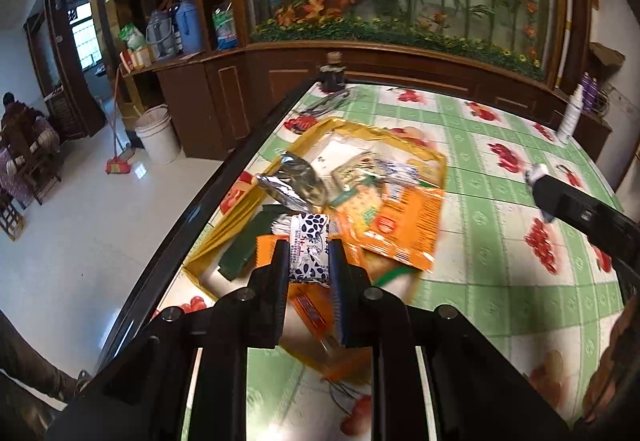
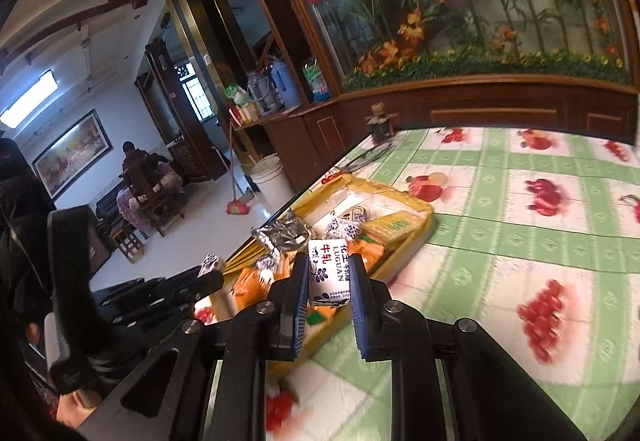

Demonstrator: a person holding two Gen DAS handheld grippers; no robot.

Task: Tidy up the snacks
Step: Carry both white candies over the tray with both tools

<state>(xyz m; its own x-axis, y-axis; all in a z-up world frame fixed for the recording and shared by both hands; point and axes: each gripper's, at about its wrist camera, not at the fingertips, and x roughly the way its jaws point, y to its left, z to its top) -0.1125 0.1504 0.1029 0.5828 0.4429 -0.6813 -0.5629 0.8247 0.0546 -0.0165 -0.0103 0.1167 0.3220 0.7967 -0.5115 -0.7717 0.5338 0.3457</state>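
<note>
A yellow tray [image 1: 400, 135] [image 2: 416, 237] sits near the table's left edge, holding orange packets [image 1: 404, 225], a silver foil pack [image 1: 288, 181] [image 2: 280, 231] and other snacks. My left gripper [image 1: 310, 255] is shut on a white candy with blue leaf print [image 1: 310, 245], above the tray's near end. My right gripper [image 2: 329, 273] is shut on a similar white candy with red characters [image 2: 330, 269], above the tray's near side. The right gripper also shows in the left wrist view [image 1: 538, 187], and the left gripper in the right wrist view [image 2: 208, 273].
The table has a green checked cloth with fruit prints [image 1: 500, 281] [image 2: 520, 241]. A dark bottle [image 1: 332, 75] [image 2: 380, 125] stands at the far edge, a white spray bottle [image 1: 572, 113] at the right. A wooden cabinet with a flower display [image 1: 400, 1] stands behind.
</note>
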